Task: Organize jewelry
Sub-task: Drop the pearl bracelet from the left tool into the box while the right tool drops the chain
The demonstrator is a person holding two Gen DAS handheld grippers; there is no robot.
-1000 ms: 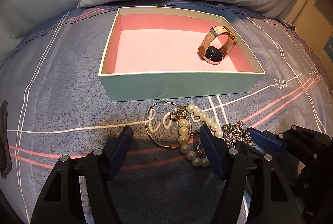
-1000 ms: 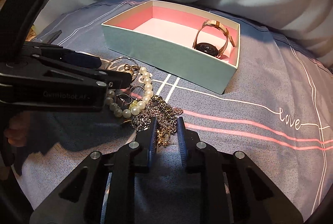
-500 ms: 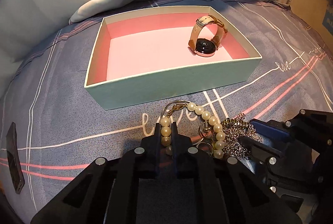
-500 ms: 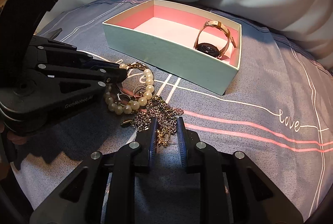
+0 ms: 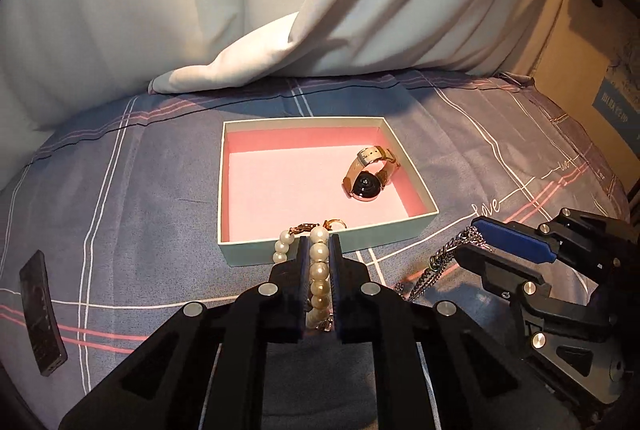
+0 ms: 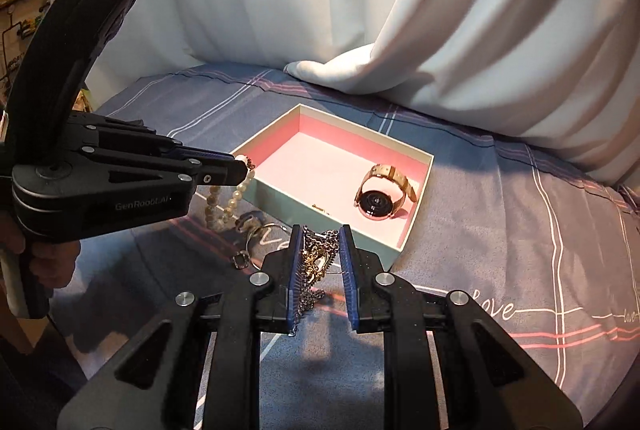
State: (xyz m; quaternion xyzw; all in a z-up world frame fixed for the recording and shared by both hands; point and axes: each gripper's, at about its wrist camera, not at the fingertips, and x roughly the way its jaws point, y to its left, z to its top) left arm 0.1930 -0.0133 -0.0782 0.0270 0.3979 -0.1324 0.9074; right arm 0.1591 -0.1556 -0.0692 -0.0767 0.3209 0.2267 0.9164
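Beside the box (image 5: 326,237), the lower beads of the pearl strand (image 5: 319,272) vanish between the left gripper's (image 5: 319,262) fingers, the chain's (image 6: 316,262) tangle is partly masked by the right gripper's (image 6: 319,250) pads, and the small gold piece (image 6: 320,208) inside is too small to identify.

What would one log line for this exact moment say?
left claw: shut on pearl bracelet | right claw: shut on chain | box: holds watch | stage: carrying to box

A plaid bedsheet (image 5: 140,190) carries an open pink-lined box (image 5: 320,242), a ring (image 6: 266,230) and a dark remote (image 5: 40,314).
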